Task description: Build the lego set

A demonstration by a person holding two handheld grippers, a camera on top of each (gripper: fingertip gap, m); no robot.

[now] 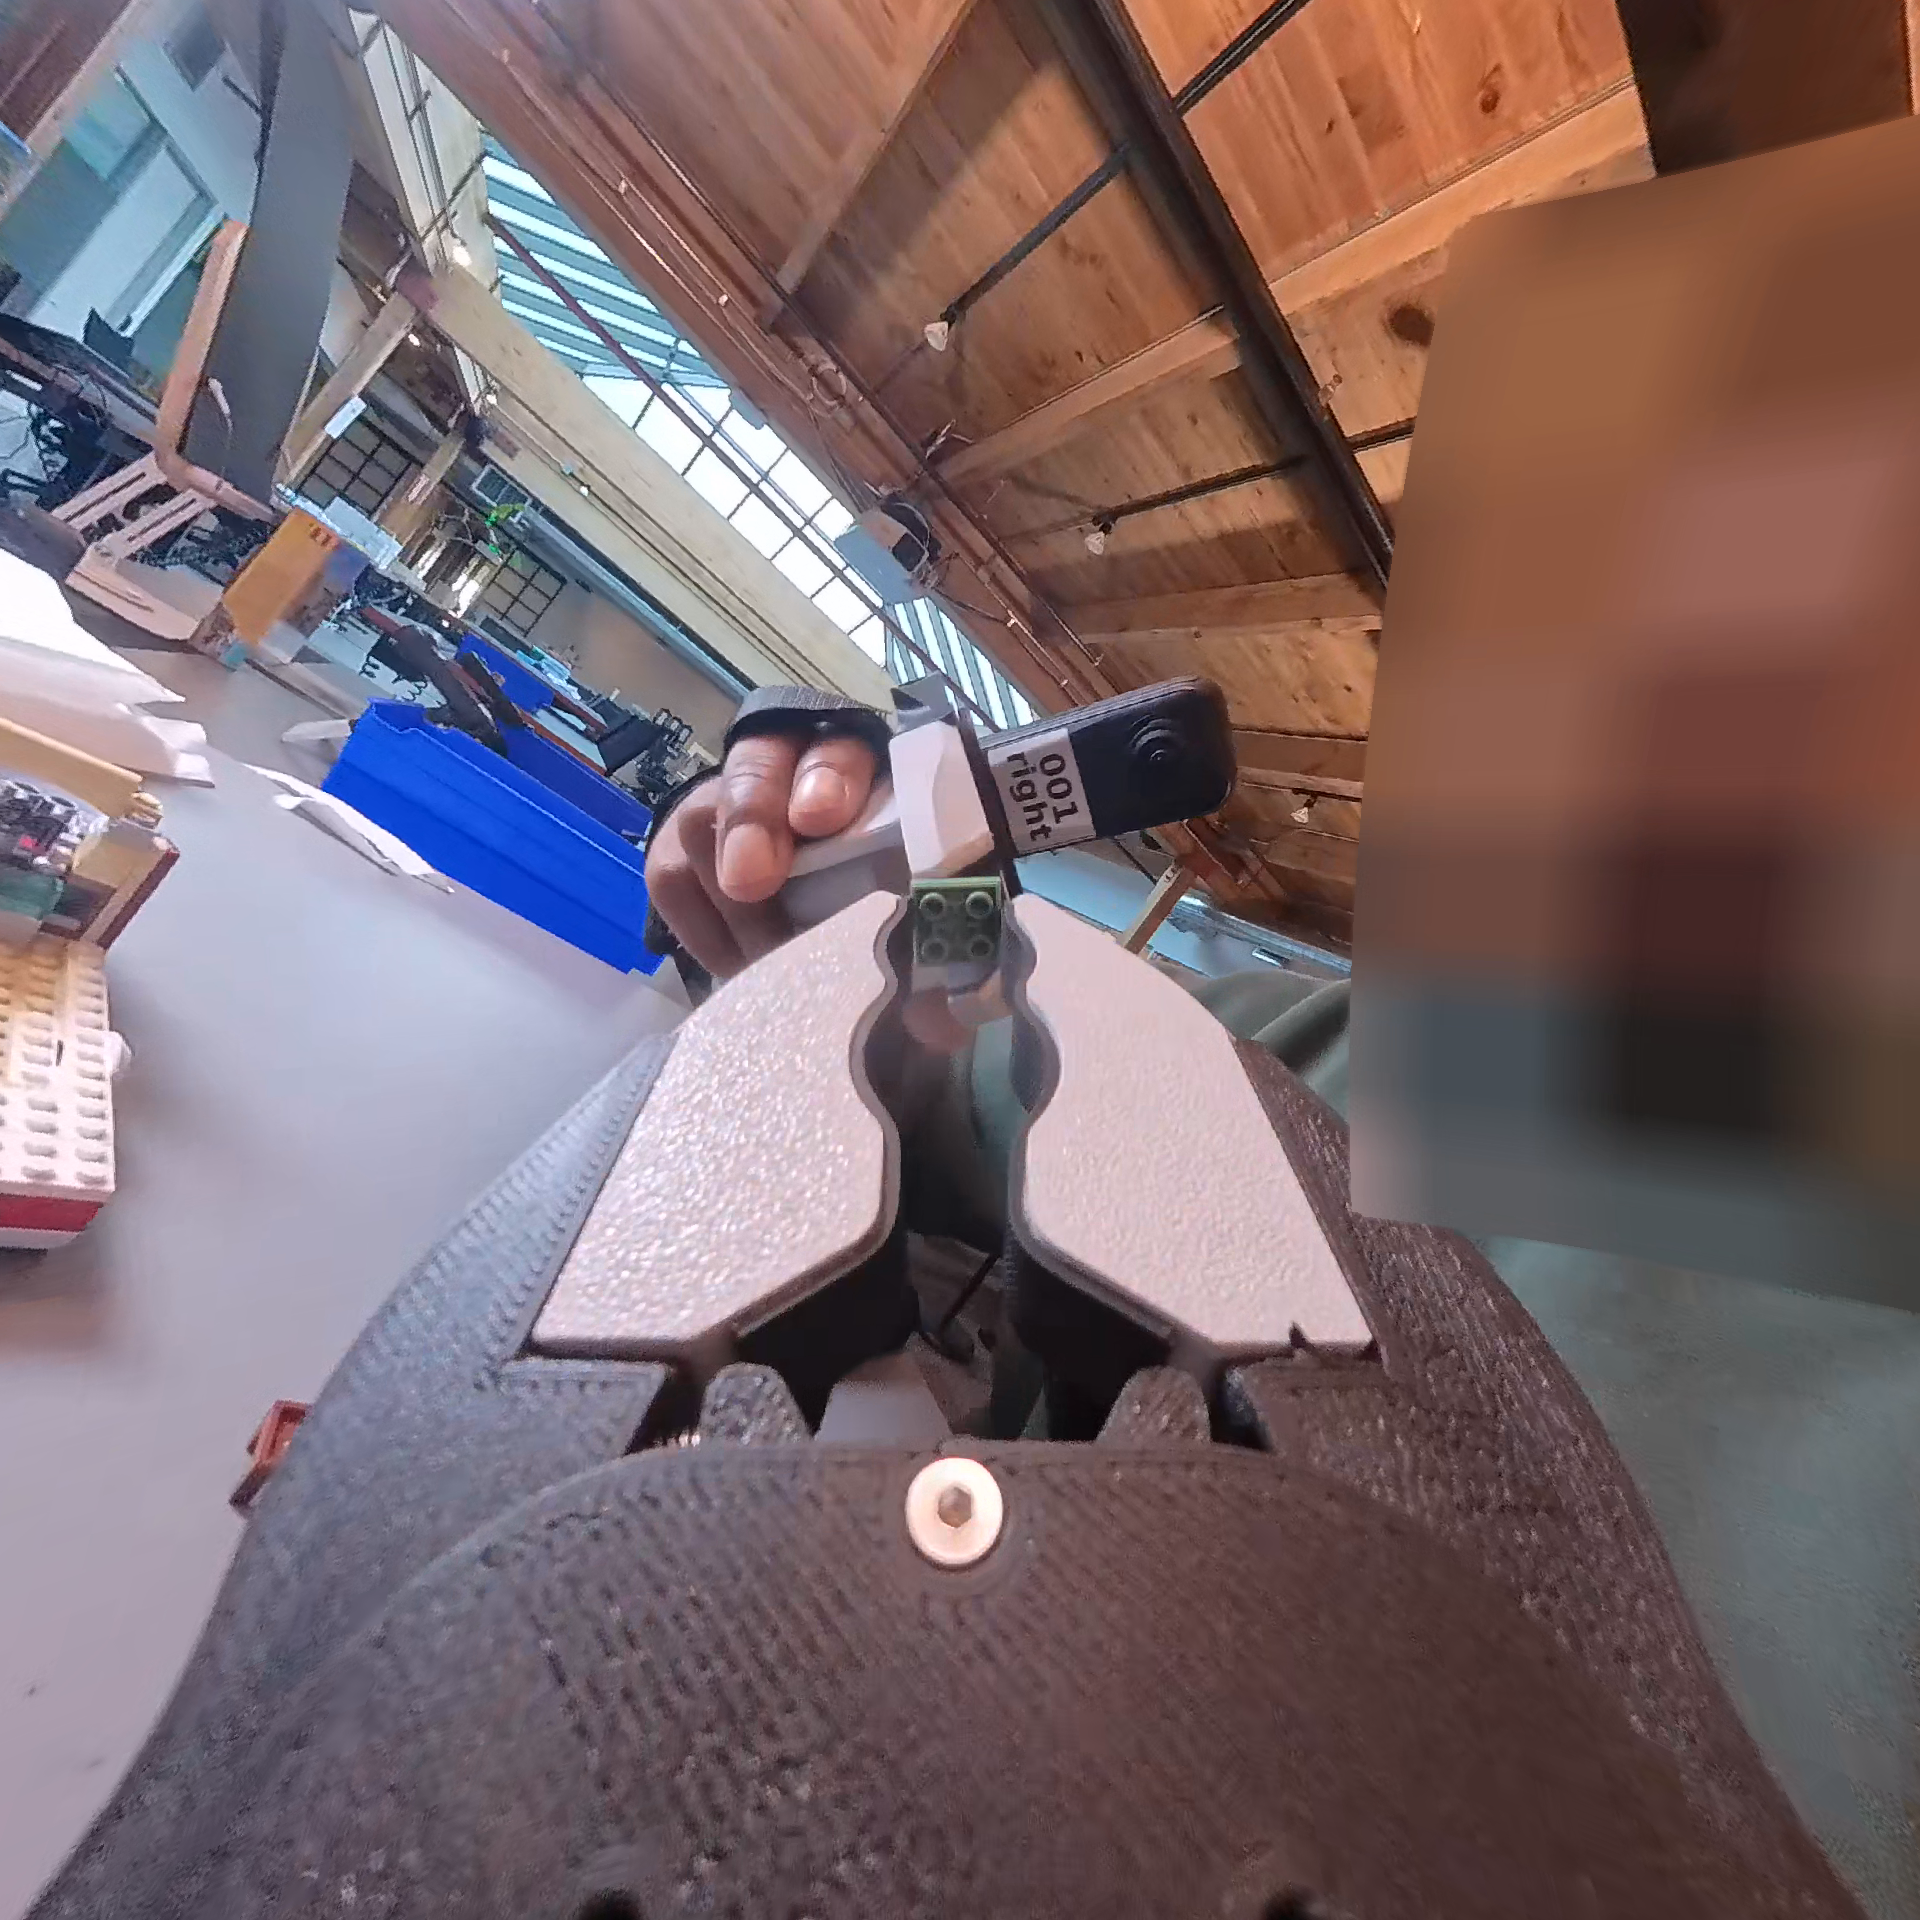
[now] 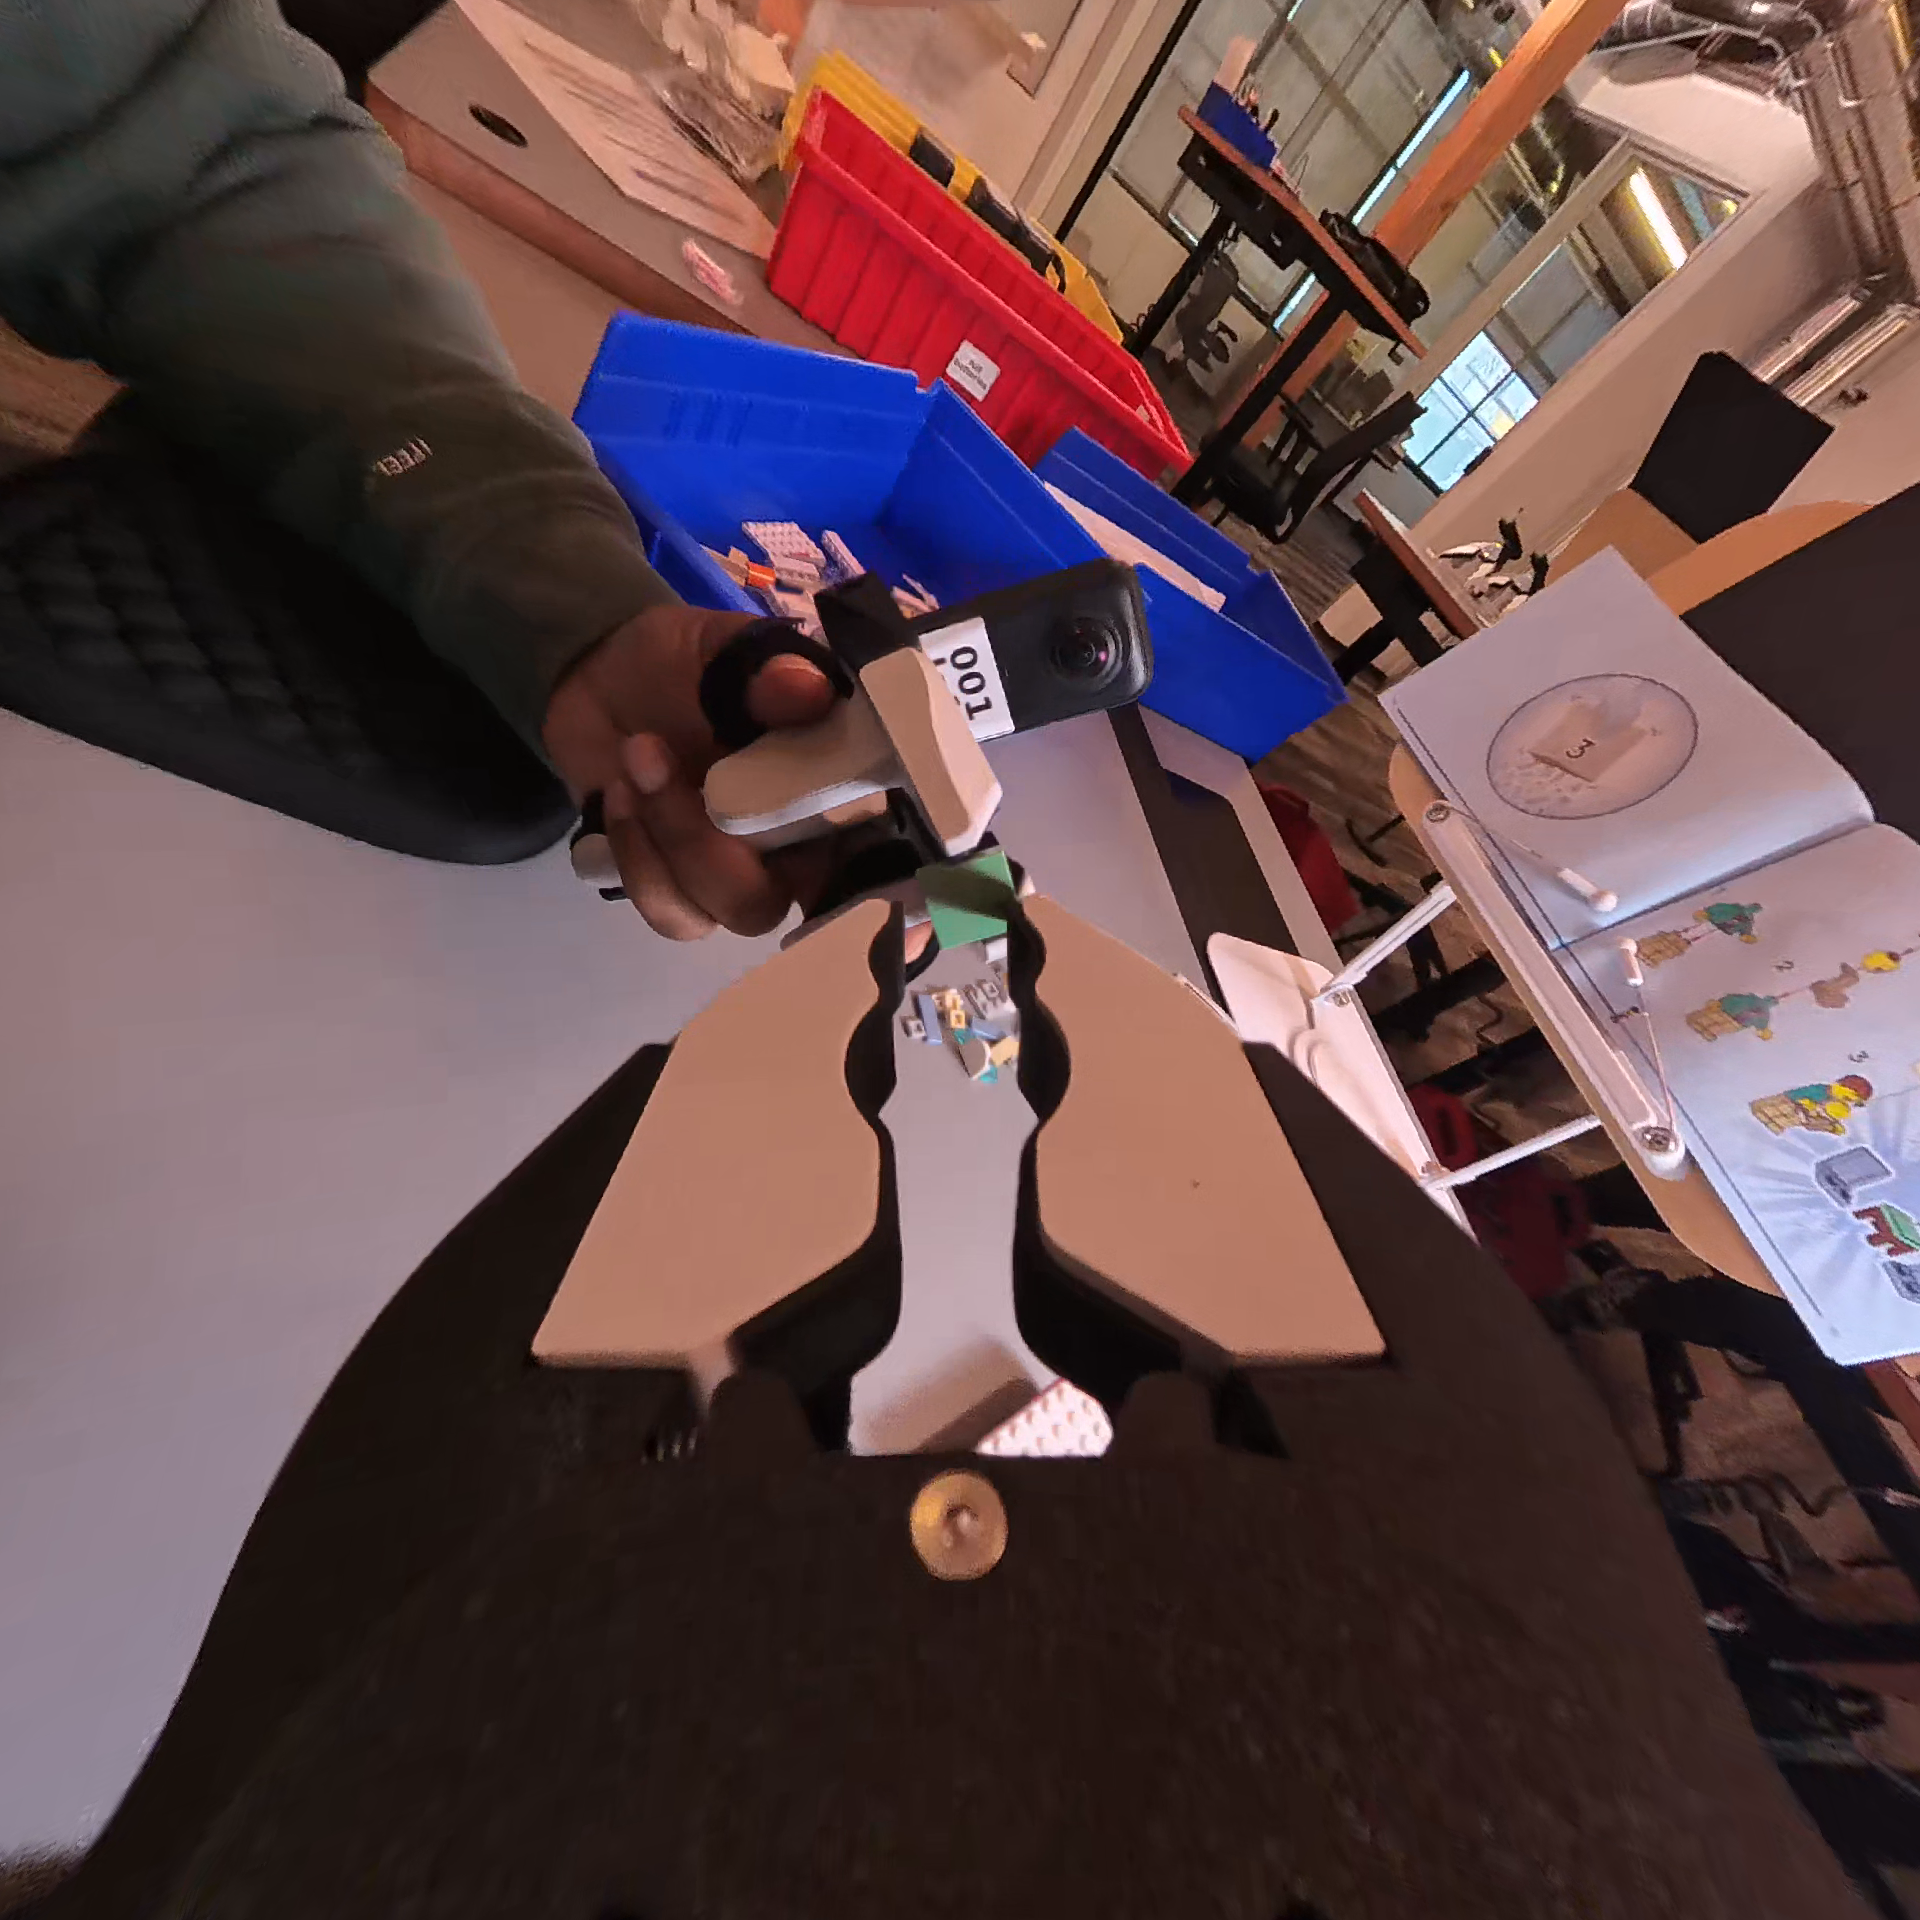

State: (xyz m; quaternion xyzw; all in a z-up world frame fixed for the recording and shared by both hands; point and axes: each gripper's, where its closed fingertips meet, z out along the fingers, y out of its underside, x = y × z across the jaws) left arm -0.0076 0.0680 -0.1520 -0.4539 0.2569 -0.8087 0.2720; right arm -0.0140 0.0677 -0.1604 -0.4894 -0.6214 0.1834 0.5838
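A small green 2x2 plate (image 1: 956, 925) sits between my left gripper's (image 1: 961, 920) fingertips, studs facing the camera. In the right wrist view the same green plate (image 2: 971, 899) shows its smooth side between my right gripper's (image 2: 958, 914) fingertips. Both grippers are narrowed onto it, facing each other above the grey table. The right gripper's body (image 1: 935, 800) and the hand holding it show behind the plate. The left gripper's body (image 2: 894, 769) and its hand show likewise. A tan studded build (image 1: 52, 1091) lies at the far left.
A blue bin (image 2: 935, 499) with loose pieces and a red bin (image 2: 935, 270) stand behind. Several small loose pieces (image 2: 966, 1023) lie on the table below the fingers. An open instruction booklet (image 2: 1714, 987) rests on a stand at the right. A small brown piece (image 1: 270, 1449) lies near my left gripper. My two grippers' fingertips are within a few centimetres of each other.
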